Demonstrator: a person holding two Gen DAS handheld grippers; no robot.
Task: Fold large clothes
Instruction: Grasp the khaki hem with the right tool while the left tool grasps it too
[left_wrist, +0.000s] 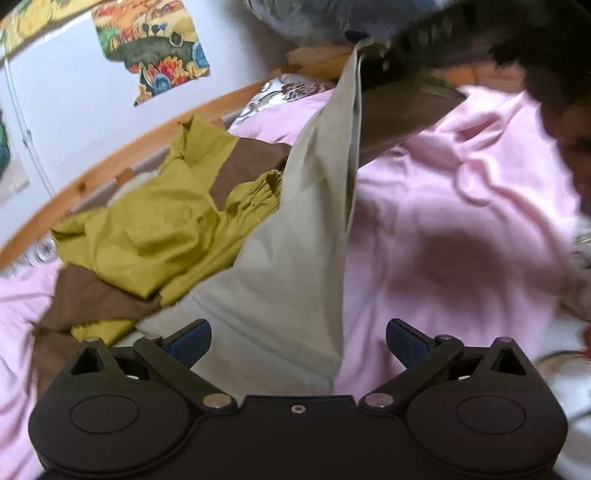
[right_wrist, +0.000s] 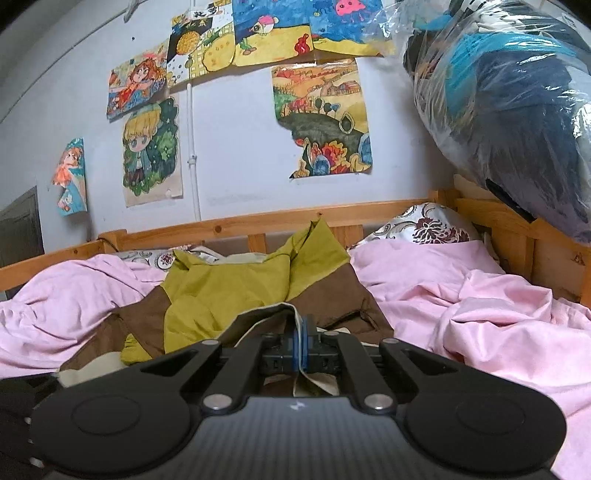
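A large garment in olive-yellow, brown and pale grey-beige panels (left_wrist: 155, 236) lies crumpled on the pink bedding; it also shows in the right wrist view (right_wrist: 229, 291). Its pale beige part (left_wrist: 295, 266) is pulled up taut toward the upper right, where my right gripper (left_wrist: 410, 44) shows dark and blurred. My left gripper (left_wrist: 297, 341) is open, its jaws wide apart, with the beige cloth passing between them. My right gripper (right_wrist: 302, 341) is shut on the garment's pale beige edge (right_wrist: 291, 312), which drapes over its fingers.
Pink sheets (left_wrist: 461, 229) cover the bed (right_wrist: 480, 306). A wooden bed rail (right_wrist: 258, 223) runs along the wall with drawings (right_wrist: 321, 118). A flowered pillow (right_wrist: 424, 225) sits at the head. A plastic-wrapped bundle (right_wrist: 509, 110) hangs at the upper right.
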